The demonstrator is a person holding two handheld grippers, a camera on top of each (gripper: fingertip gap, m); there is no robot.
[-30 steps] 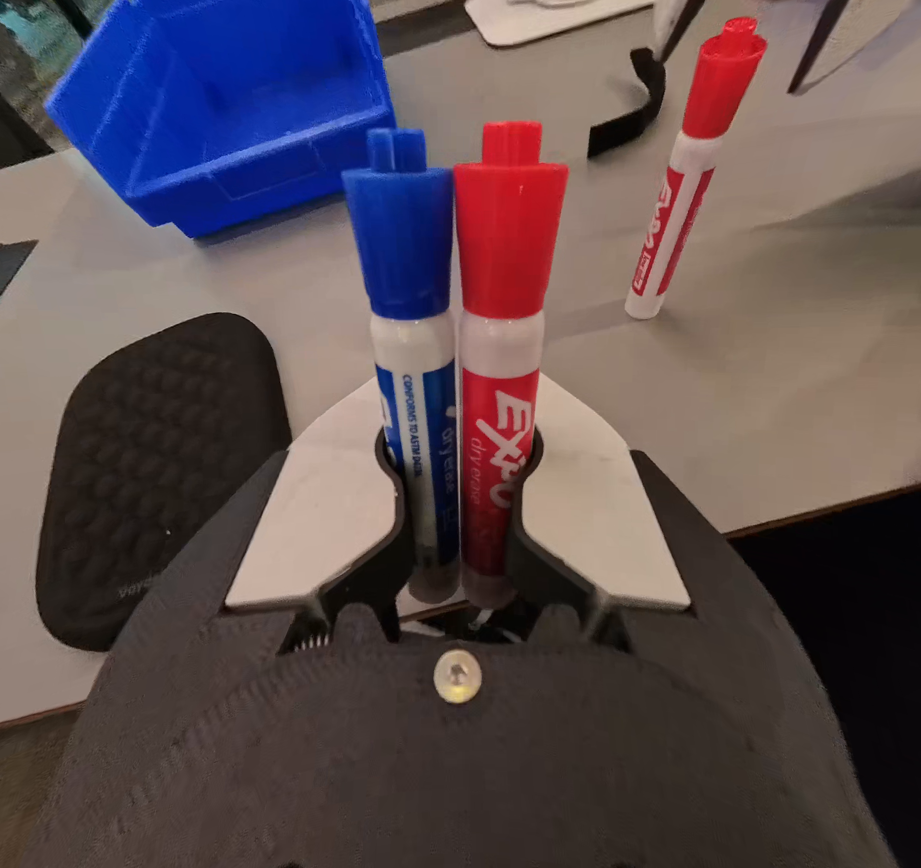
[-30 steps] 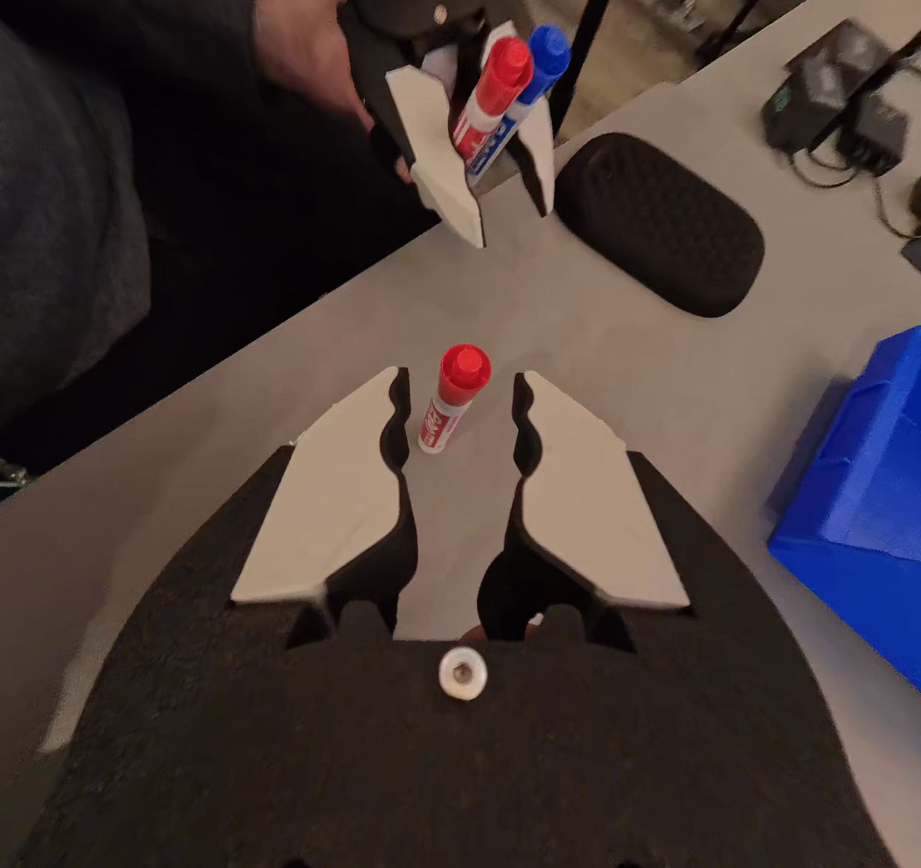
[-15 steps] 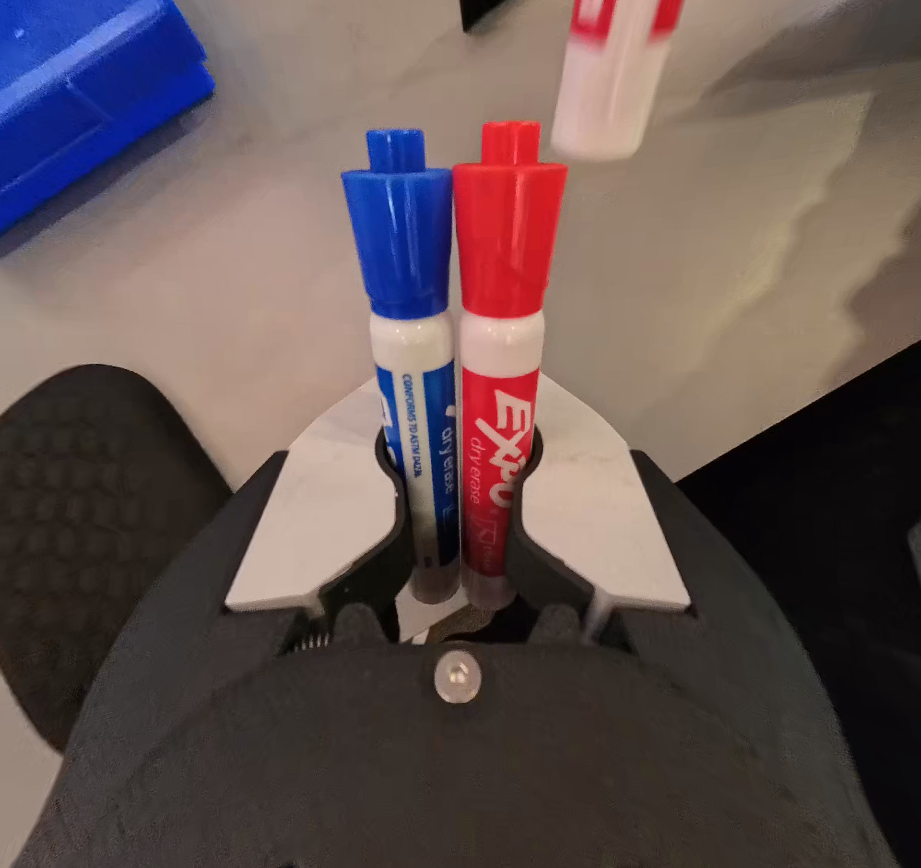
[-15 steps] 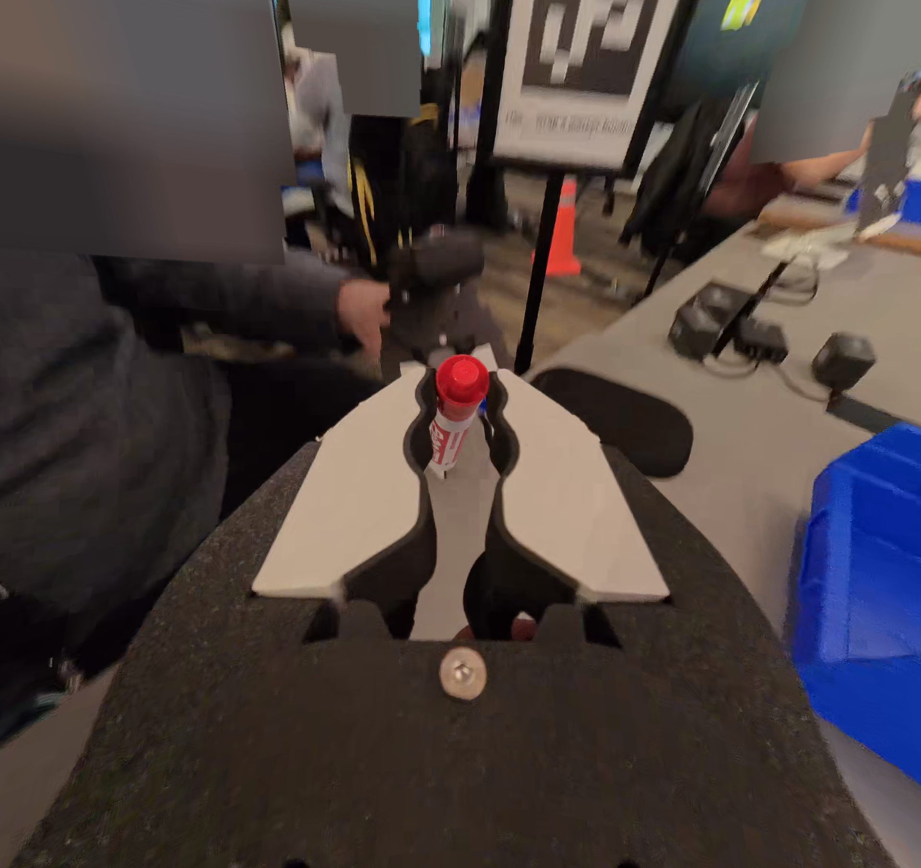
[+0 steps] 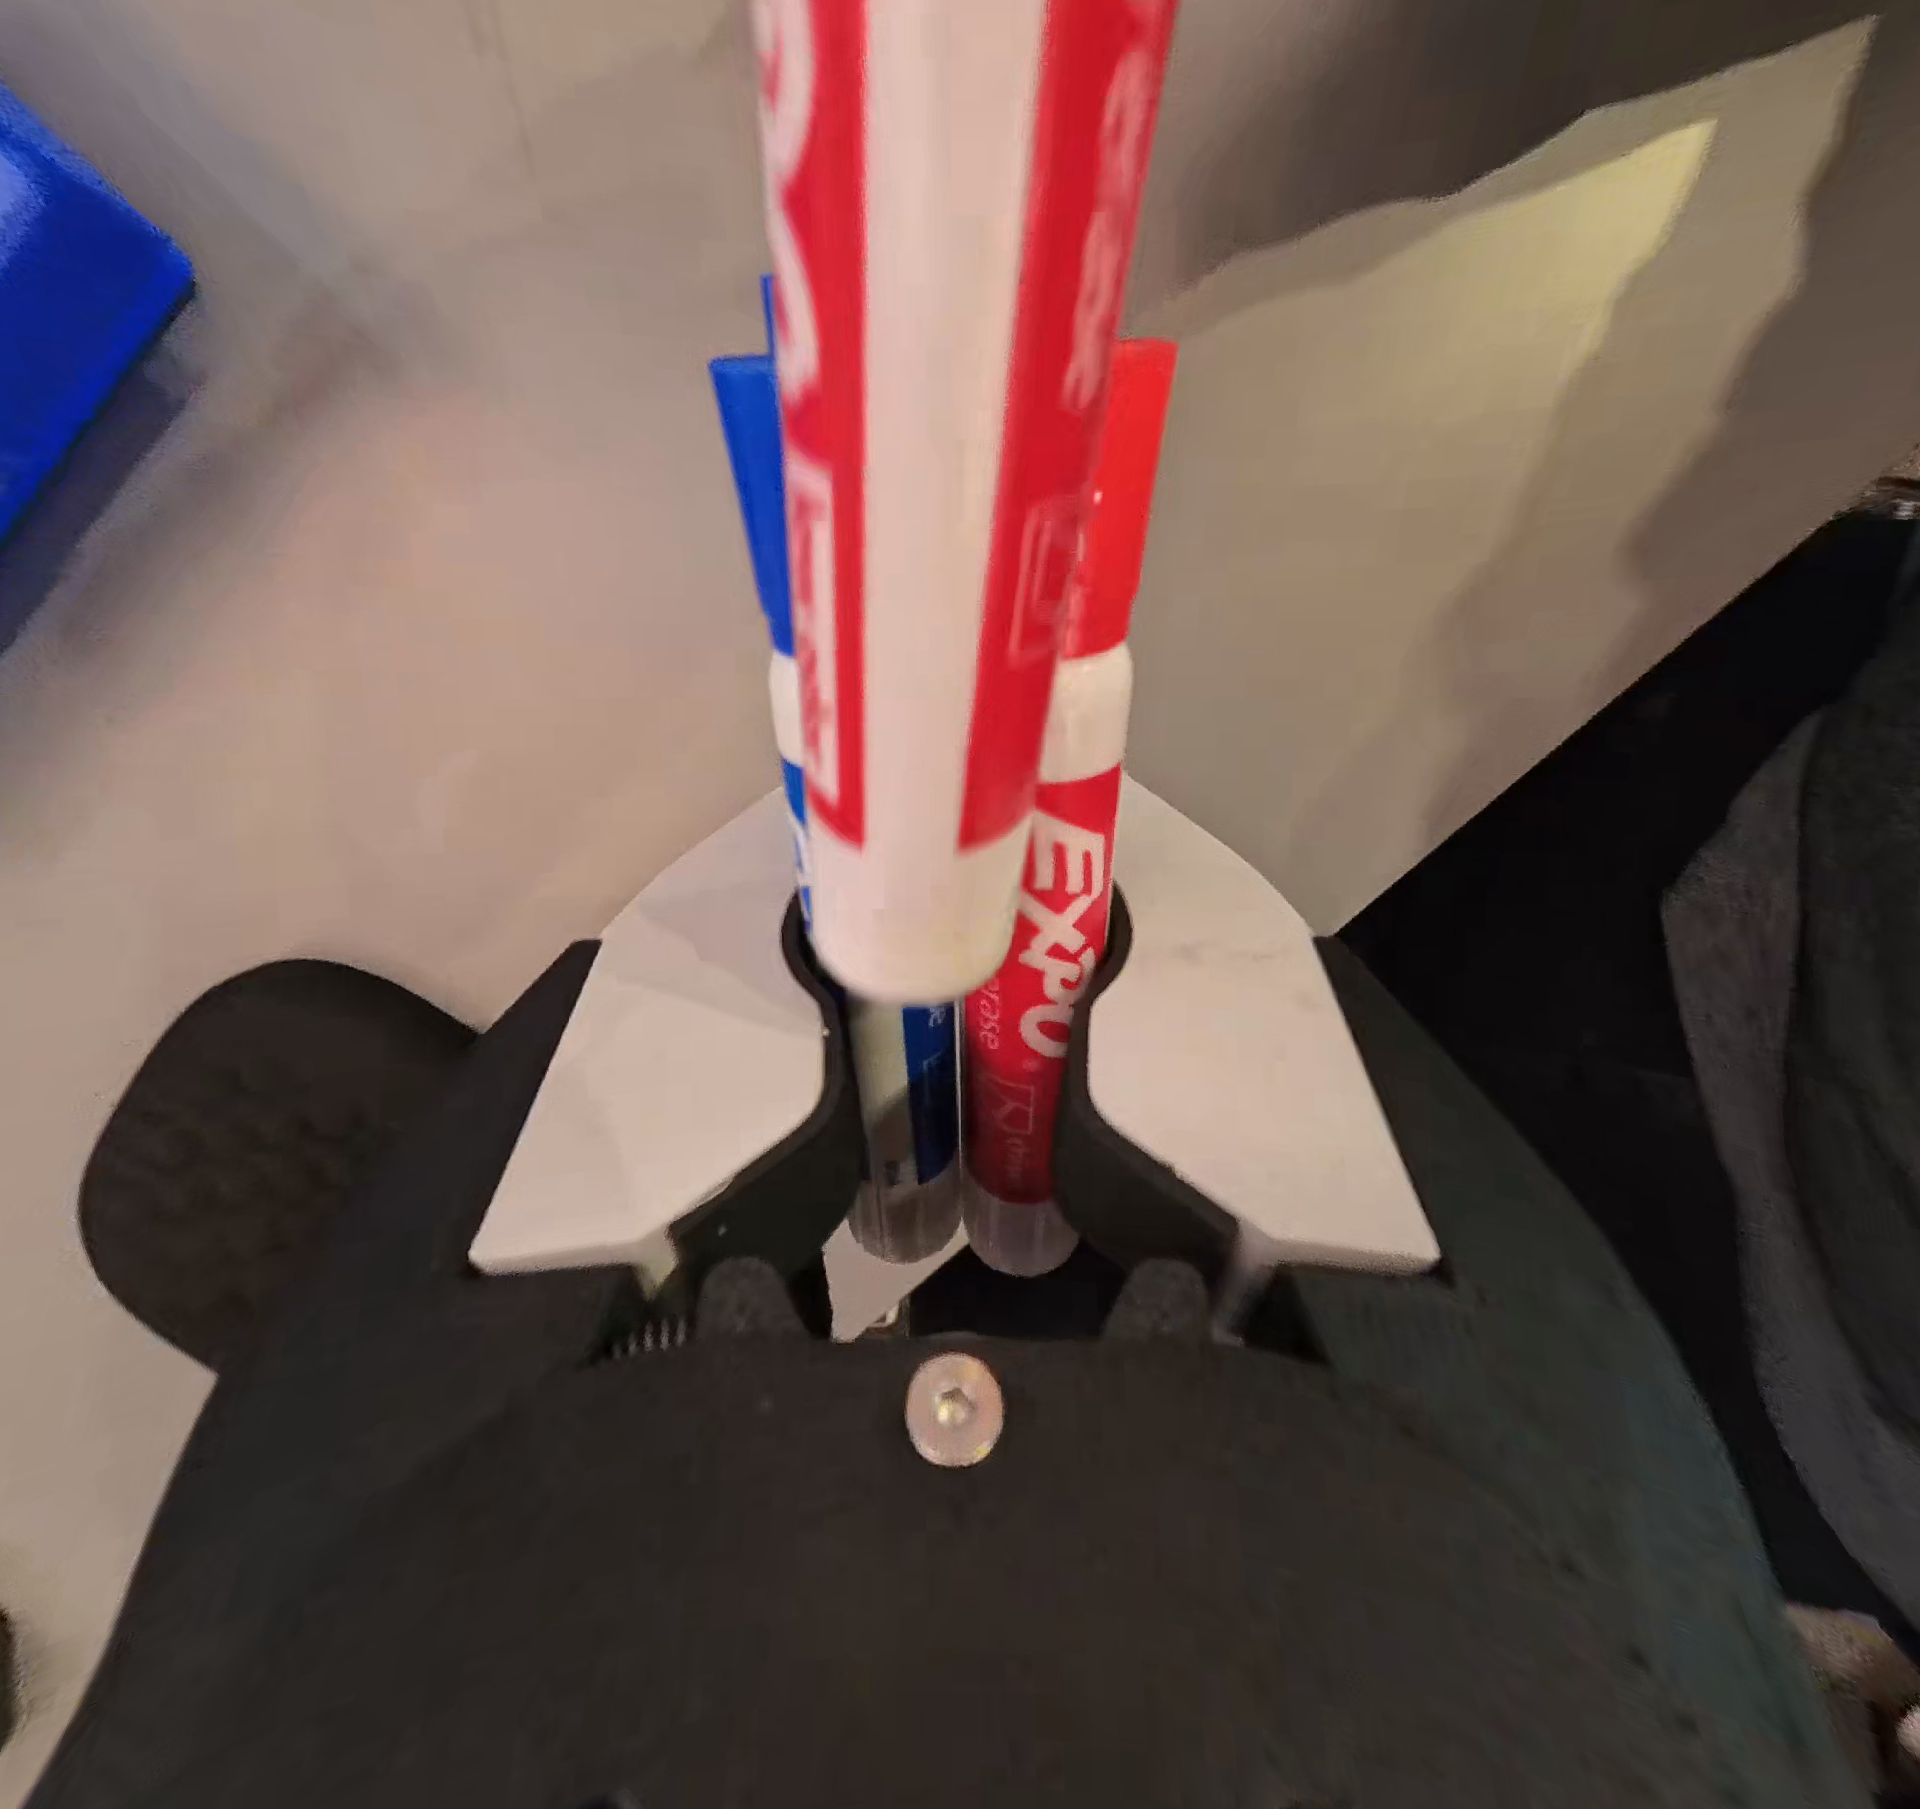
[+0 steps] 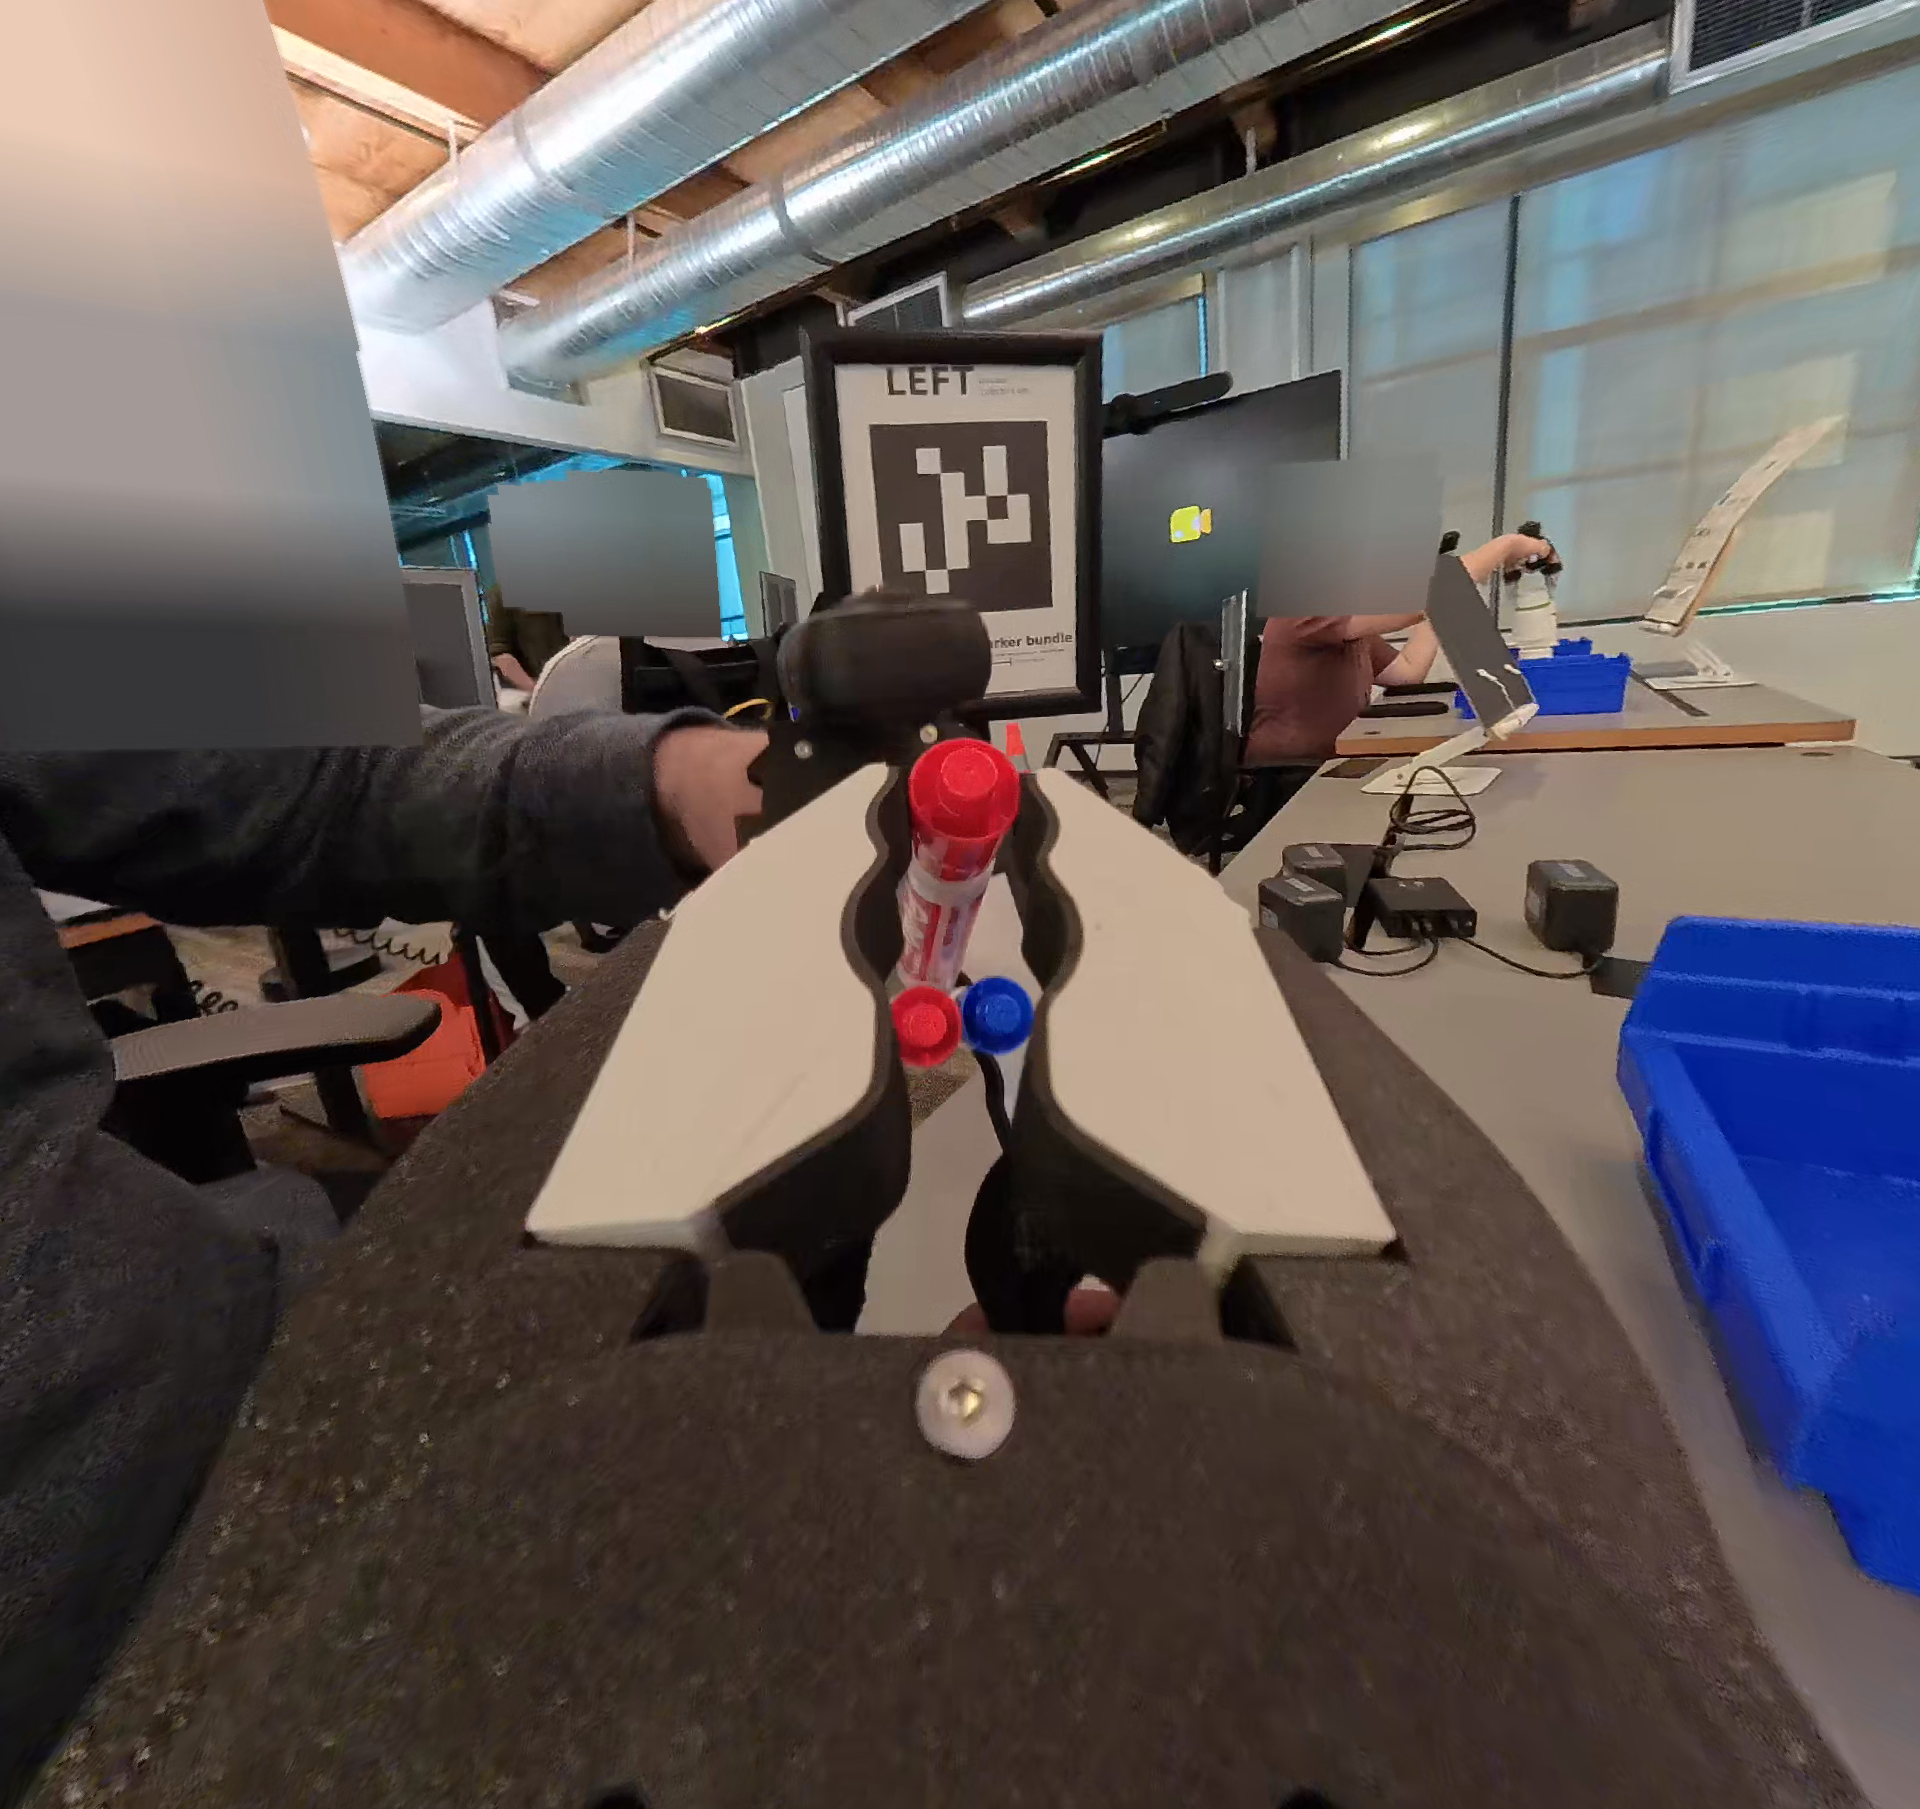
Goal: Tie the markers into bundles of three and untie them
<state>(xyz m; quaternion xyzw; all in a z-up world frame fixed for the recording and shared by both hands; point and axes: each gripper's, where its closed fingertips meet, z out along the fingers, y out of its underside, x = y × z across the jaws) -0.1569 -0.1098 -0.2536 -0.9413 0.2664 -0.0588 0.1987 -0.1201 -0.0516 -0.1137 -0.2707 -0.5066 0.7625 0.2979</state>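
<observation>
My left gripper (image 5: 956, 824) is shut on a blue marker (image 5: 925, 1105) and a red marker (image 5: 1023, 1084), side by side, caps pointing away. My right gripper (image 6: 961, 783) is shut on a second red marker (image 6: 940, 902), gripping it near the cap. In the left wrist view this second red marker (image 5: 925, 512) lies blurred over the held pair, its butt end near the left jaws. In the right wrist view the pair's red cap (image 6: 925, 1027) and blue cap (image 6: 997, 1011) show just below it, with the left gripper's body (image 6: 883, 658) and a hand behind.
A blue bin (image 6: 1787, 1188) stands on the grey table (image 6: 1558, 824) to the right; its corner (image 5: 73, 325) shows at the left. A black textured pad (image 5: 260, 1115) lies near the table's edge. Chargers and cables (image 6: 1403, 907) sit farther back. A dark sleeve (image 6: 364, 824) is at left.
My right gripper shut on the standing red marker, lifted it off the table and brought it onto the pair held in my left gripper. The left gripper tilted toward the table and kept its grip.
</observation>
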